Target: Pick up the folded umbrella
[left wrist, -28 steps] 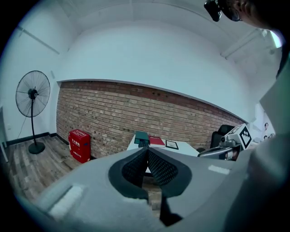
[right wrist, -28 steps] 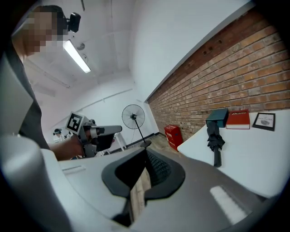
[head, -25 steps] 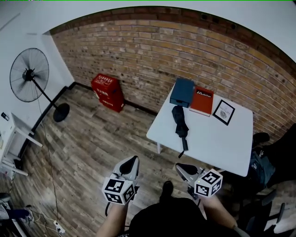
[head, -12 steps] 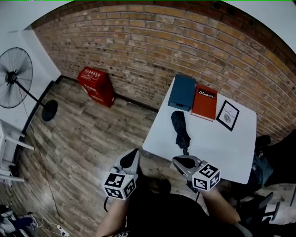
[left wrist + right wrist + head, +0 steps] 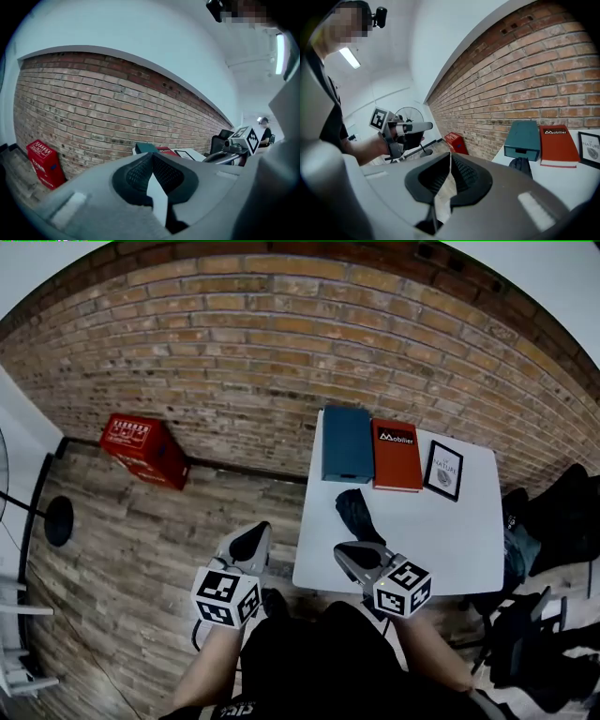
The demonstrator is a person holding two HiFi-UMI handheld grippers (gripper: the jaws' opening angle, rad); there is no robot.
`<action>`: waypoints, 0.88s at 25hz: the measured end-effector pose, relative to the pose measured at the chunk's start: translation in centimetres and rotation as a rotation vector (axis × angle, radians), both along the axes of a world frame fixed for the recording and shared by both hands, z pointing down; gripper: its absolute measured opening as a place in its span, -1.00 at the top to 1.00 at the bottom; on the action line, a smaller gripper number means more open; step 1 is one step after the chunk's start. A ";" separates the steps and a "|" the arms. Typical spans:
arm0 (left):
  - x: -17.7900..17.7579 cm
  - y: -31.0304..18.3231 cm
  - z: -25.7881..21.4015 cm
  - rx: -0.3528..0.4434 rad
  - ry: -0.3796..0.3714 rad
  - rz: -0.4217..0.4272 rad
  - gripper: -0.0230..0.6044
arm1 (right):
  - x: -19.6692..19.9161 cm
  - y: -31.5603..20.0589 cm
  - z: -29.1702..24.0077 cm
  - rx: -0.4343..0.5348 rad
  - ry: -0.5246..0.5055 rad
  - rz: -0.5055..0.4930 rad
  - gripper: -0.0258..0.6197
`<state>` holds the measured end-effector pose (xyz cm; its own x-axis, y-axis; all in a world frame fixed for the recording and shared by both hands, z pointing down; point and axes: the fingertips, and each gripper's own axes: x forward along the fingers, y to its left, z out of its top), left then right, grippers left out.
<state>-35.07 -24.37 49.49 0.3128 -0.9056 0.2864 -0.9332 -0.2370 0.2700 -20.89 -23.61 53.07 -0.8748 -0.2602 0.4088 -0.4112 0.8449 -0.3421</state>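
**Umbrella not picked up yet**

I have not grabbed the folded umbrella (image 5: 356, 514) yet. It lies flat on the white bench (image 5: 441, 545), on the side nearest me. Its far end is just in front of the teal box (image 5: 347, 443).

My right gripper (image 5: 349, 556) hangs over the near edge of the bench, close to the umbrella. I do not think it touches it. Its fingers are pressed together with nothing between them. My left gripper (image 5: 248, 542) is off to the side, over the floor. Its fingers are pressed together and empty too.

So all the work is left. I think I must spread the right fingers, get them round the umbrella, squeeze and lift.

The bench is small and white. At its back sit the teal box, a red book (image 5: 397, 456) and a little framed picture (image 5: 443, 470), side by side. Behind them is a brick wall (image 5: 281, 352). The floor (image 5: 141, 549) is wood planks, and a red crate (image 5: 145, 448) stands by the wall.
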 end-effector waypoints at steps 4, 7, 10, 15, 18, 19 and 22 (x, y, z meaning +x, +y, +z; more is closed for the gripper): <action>-1.4 -3.1 -0.3 0.000 0.009 0.045 0.91 | -0.4 -1.2 0.8 0.032 0.056 0.068 0.81; -1.4 -4.7 -0.2 0.003 0.003 0.049 0.91 | 1.5 -3.3 1.9 0.009 0.085 0.111 0.75; -0.7 -5.8 0.6 -0.022 0.023 0.038 0.91 | 3.3 -5.3 2.7 -0.018 0.111 0.138 0.71; 2.4 -6.8 0.7 -0.031 0.037 0.063 0.91 | 6.3 -8.0 3.9 -0.046 0.133 0.195 0.22; 4.7 -6.9 0.1 -0.027 0.023 0.078 0.91 | 8.1 -8.2 5.4 -0.092 0.151 0.189 -0.02; 5.4 -6.9 0.0 -0.029 0.012 0.086 0.91 | 8.8 -8.2 6.2 -0.109 0.170 0.184 -0.10; 7.2 -6.7 0.2 -0.043 -0.031 0.119 0.91 | 10.2 -8.1 8.7 -0.164 0.211 0.181 -0.20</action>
